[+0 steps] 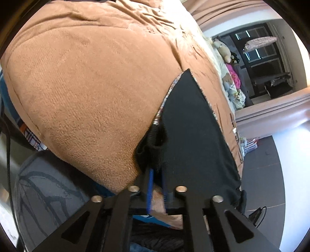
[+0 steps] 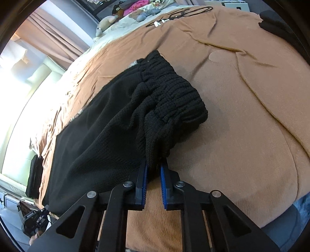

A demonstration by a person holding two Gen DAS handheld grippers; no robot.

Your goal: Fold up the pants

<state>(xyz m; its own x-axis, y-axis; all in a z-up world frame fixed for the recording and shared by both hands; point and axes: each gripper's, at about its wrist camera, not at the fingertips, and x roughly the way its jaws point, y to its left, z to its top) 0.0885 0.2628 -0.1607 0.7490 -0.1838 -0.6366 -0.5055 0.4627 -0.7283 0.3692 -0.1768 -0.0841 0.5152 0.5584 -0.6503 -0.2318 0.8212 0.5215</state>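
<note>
Black knit pants [image 2: 108, 124] lie on a brown fleece blanket [image 2: 242, 108] over a bed. Their ribbed waistband [image 2: 174, 95] bunches up toward the far right of the right wrist view. My right gripper [image 2: 154, 164] is shut on the near edge of the pants below the waistband, with black cloth pinched between its blue pads [image 2: 144, 186]. In the left wrist view the pants [image 1: 193, 128] stretch away as a flat dark panel. My left gripper [image 1: 156, 170] is shut on a bunched corner of that cloth, and the fabric hides its tips.
Black cords [image 2: 180, 13] and small white items lie on the blanket at the far end. Stuffed toys [image 2: 108, 21] and pillows sit at the head of the bed. Another dark garment [image 2: 271, 21] rests at the far right. Curtains [image 2: 48, 34] and a dark doorway [image 1: 267, 64] border the bed.
</note>
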